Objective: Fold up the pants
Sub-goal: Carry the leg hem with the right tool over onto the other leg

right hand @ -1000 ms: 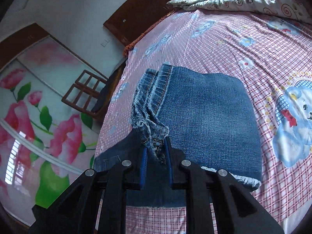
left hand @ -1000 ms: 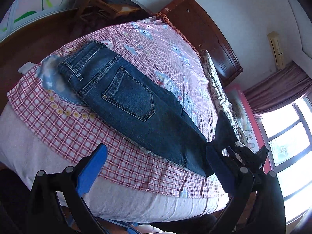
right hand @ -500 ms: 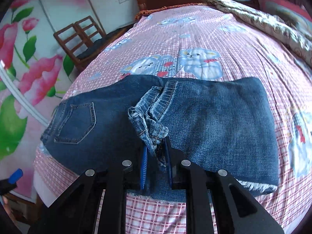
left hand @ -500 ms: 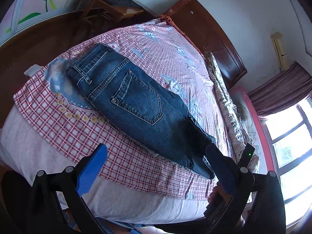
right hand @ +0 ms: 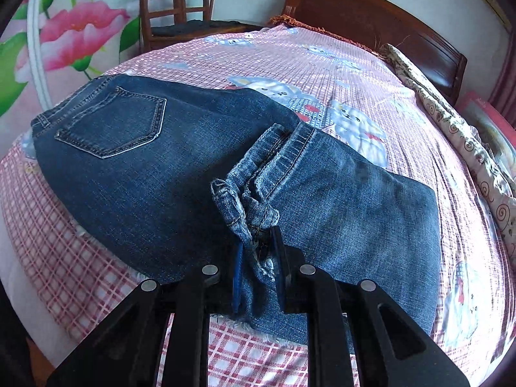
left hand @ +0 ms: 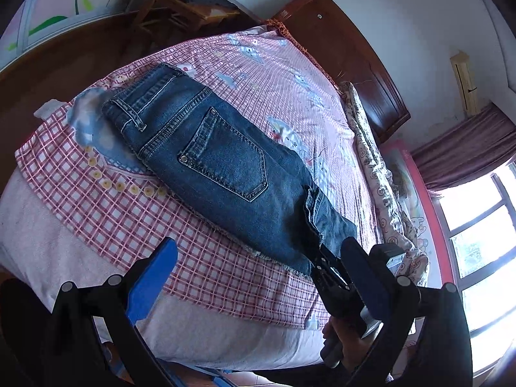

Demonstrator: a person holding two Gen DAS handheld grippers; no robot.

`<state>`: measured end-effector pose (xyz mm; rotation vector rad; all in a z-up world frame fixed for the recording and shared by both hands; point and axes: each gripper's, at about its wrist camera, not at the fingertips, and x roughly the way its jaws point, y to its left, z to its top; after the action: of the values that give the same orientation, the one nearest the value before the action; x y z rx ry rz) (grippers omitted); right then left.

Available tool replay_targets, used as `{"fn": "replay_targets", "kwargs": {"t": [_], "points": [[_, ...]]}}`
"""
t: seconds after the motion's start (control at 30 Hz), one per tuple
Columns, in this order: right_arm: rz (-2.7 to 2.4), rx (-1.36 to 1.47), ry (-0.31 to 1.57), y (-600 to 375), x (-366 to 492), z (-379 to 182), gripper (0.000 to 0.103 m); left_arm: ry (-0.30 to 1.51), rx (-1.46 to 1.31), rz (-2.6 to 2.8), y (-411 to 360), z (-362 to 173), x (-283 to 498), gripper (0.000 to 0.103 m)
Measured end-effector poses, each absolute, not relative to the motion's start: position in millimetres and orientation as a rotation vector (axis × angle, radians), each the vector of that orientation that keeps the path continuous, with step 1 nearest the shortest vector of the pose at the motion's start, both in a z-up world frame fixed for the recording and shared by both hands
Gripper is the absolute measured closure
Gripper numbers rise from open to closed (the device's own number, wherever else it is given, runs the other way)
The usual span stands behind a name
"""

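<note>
Right tongs (right hand: 258, 267) carried hems (right hand: 254, 206) lower | pants (left hand: 225, 167) near bed (left hand: 64, 258) edge

Light source: daylight from the window (left hand: 480, 225) at the right of the left wrist view, blown out to white
Brightness: bed (right hand: 322, 64) evenly and softly lit; floor and lower corners dim
Glare: sheen on the dark wooden headboard (right hand: 371, 16)
Shadows: faint, soft edge under the pants (left hand: 225, 161); black gripper frames in silhouette at the bottom
Distortion: strong fisheye, bed bulges like a dome, walls curve, black vignette in the corners
Sharpness: denim stitching crisp at centre; edges softer and smeared
</note>
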<state>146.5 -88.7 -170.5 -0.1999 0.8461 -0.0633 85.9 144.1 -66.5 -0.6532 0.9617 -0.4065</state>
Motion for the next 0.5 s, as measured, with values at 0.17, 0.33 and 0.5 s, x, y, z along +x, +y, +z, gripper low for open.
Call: {"fn": "replay_targets", "kwargs": {"t": [0.17,0.33,0.5], "points": [[-0.051,-0.204,0.8,-78.7,136.4,-160.7,0.087,0.961,-0.631,-0.412,138.4,-66.6,84.8,0.002],[-0.03,-0.244,0.884,-76.0,150.6,-182.2,0.086,0.98,-0.63,-0.411,134.1,-70.6,88.0,0.002],[0.027,-0.061,0.866,-98.2,136.9,-154.0,0.075,0.996,-0.63,-0.403,135.7,-75.6,87.1,0.002]]}}
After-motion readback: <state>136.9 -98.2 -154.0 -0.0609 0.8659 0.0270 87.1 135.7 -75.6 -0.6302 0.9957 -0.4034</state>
